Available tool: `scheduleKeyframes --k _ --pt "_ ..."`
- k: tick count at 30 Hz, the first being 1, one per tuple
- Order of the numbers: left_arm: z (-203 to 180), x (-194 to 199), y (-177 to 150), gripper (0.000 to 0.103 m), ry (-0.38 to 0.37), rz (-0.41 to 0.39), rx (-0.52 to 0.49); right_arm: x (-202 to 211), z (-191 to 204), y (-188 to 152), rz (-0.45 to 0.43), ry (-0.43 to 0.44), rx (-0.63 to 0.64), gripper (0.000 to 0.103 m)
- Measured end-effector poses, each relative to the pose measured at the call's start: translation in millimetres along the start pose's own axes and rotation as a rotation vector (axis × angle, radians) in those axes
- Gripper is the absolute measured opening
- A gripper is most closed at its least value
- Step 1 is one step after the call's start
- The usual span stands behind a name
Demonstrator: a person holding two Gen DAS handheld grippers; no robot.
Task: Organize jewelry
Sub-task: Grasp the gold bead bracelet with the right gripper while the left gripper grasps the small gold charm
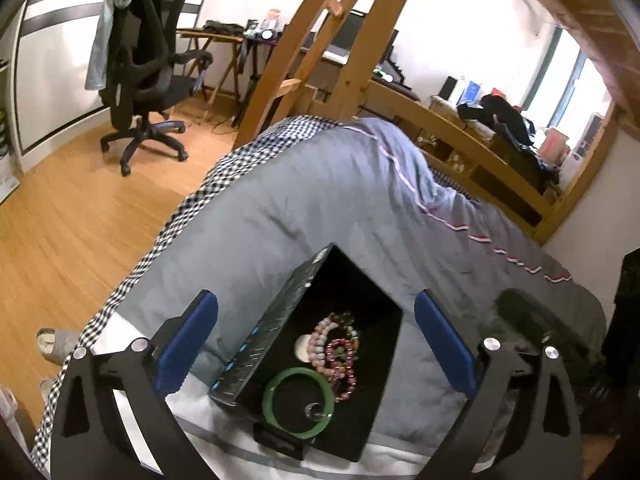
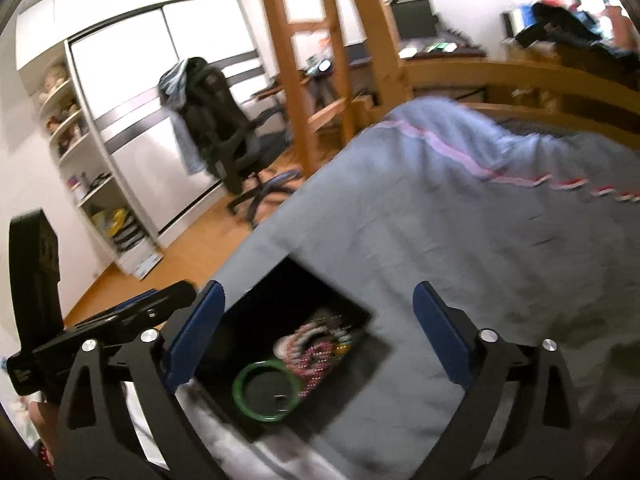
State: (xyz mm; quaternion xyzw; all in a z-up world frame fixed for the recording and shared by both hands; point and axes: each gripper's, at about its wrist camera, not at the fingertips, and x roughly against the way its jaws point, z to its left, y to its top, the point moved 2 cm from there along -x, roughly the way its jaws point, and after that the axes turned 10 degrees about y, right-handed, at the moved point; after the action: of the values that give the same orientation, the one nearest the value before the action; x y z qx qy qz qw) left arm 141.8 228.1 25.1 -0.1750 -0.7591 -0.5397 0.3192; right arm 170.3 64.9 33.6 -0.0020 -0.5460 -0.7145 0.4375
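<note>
An open black box lies on a grey quilt on the bed. Inside it rest a green bangle, pink and red bead bracelets, a small white round piece and a clear ring. My left gripper stands open above the box, its blue pads wide on either side and touching nothing. The right wrist view is blurred; there the box with the green bangle and bead bracelets lies below my open right gripper. The left gripper's black body shows at the left.
A black office chair draped with cloth stands on the wooden floor to the left. Wooden bed-frame posts rise behind the bed. A slipper lies beside the bed. A white wardrobe with shelves lines the far wall.
</note>
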Motion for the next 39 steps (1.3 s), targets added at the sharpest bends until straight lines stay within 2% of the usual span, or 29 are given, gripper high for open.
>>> scheduleKeyframes --k 3,7,9,13,15,16,18,19,20,22,23,25,27,29,30,31,32,35,37,39 --pt "-11 -1 -2 0.097 -0.027 0.004 -0.032 28 -16 3 -0.011 -0.053 0.002 0.099" --pt "-36 5 -9 0.097 -0.069 -0.015 -0.108 69 -40 -3 -0.017 -0.122 0.004 0.099" --pt "-54 7 -17 0.097 -0.08 -0.026 -0.181 87 -53 -10 -0.011 -0.146 0.005 0.099" --pt "-111 9 -50 0.097 -0.059 -0.058 -0.434 122 -84 -40 0.024 -0.175 -0.001 0.099" --pt "-133 6 -66 0.097 -0.084 -0.032 -0.498 132 -101 -61 0.061 -0.168 -0.03 0.099" --pt "-147 0 -77 0.097 -0.121 0.015 -0.51 132 -107 -71 0.082 -0.157 -0.046 0.098" --pt "-168 -14 -95 0.097 -0.208 0.109 -0.486 131 -119 -94 0.142 -0.133 -0.067 0.079" --pt "-174 -19 -103 0.097 -0.239 0.142 -0.477 126 -125 -109 0.19 -0.126 -0.075 0.062" --pt "-182 -27 -110 0.096 -0.267 0.182 -0.475 121 -130 -120 0.227 -0.122 -0.075 0.054" --pt "-196 -40 -127 0.085 -0.266 0.222 -0.519 109 -136 -143 0.291 -0.077 -0.067 0.041" --pt "-201 -45 -134 0.078 -0.244 0.23 -0.558 102 -136 -151 0.318 -0.053 -0.064 0.041" --pt "-203 -54 -144 0.078 -0.208 0.245 -0.594 87 -135 -162 0.355 -0.004 -0.049 0.041" --pt "-199 -62 -148 0.078 -0.181 0.265 -0.589 70 -133 -169 0.39 0.031 -0.039 0.041" --pt "-195 -71 -147 0.078 -0.16 0.278 -0.583 49 -136 -179 0.461 -0.005 -0.028 0.039" --pt "-197 -74 -147 0.079 -0.158 0.286 -0.586 42 -142 -181 0.465 0.001 -0.04 0.035" --pt "-198 -79 -149 0.079 -0.164 0.296 -0.596 41 -145 -180 0.453 0.014 -0.054 0.023" --pt "-201 -79 -150 0.079 -0.171 0.3 -0.605 43 -151 -176 0.427 0.032 -0.08 0.016" --pt "-215 -83 -163 0.079 -0.21 0.314 -0.673 63 -175 -157 0.301 0.054 -0.177 0.01" --pt "-226 -82 -176 0.079 -0.239 0.317 -0.747 76 -193 -146 0.224 0.051 -0.241 0.01" --pt "-237 -81 -189 0.079 -0.266 0.312 -0.821 82 -208 -144 0.187 0.051 -0.302 0.01"
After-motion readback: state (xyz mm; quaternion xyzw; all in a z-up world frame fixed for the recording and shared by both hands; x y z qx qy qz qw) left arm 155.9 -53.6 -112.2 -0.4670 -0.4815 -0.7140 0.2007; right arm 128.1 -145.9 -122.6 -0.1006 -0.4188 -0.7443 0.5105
